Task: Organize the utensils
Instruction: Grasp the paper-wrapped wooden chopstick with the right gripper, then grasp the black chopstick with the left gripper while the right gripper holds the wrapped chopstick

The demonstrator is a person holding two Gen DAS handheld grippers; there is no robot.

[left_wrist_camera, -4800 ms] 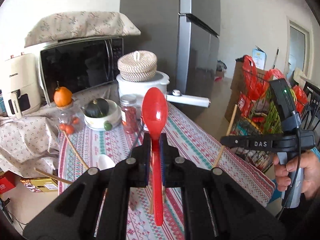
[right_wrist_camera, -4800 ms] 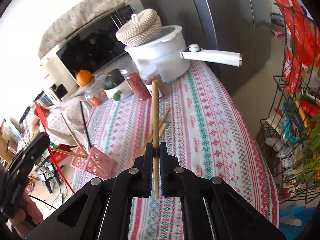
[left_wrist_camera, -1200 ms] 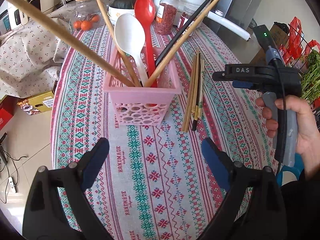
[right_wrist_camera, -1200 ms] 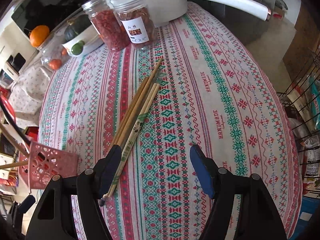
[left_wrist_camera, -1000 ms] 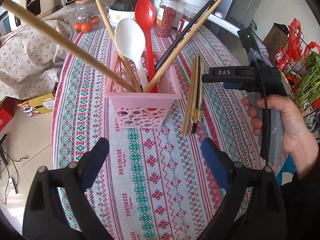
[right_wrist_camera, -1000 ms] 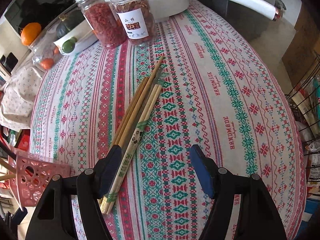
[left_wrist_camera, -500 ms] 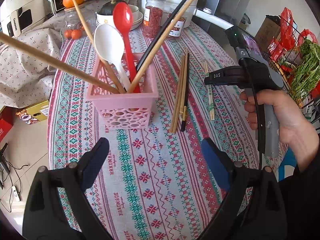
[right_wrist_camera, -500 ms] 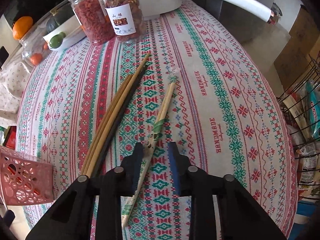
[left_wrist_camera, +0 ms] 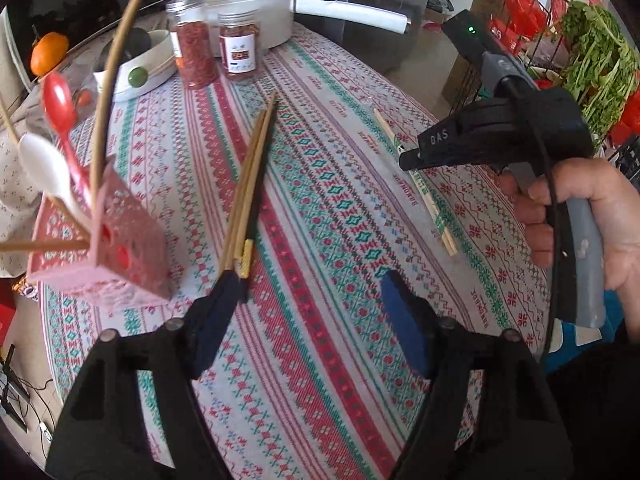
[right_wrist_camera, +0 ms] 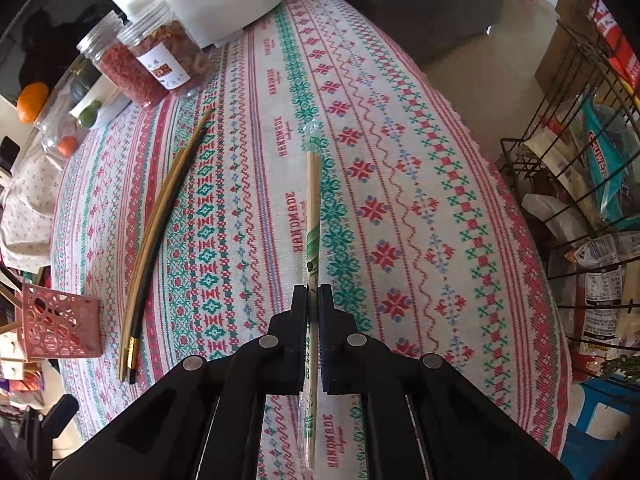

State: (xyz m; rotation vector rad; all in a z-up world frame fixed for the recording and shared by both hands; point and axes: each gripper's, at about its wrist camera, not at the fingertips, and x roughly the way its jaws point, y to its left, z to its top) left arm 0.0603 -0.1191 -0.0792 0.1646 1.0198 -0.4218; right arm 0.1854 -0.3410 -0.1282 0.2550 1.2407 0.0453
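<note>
Two slim wrapped chopsticks (bamboo) — clamped by right gripper | left gripper — spread wide

Tablecloth — white ground with banded red, green and blue cross-stitch motifs and red "HANDMADE" lettering; utensil basket pink with cut-out holes, holding a red spoon and a white spoon. Wrapped chopsticks pale wood with a green-printed sleeve; loose chopsticks tan, one black with a gold end. Jars — red contents, silver lids; pot white; orange orange; gripper fingers black with blue pads.
</note>
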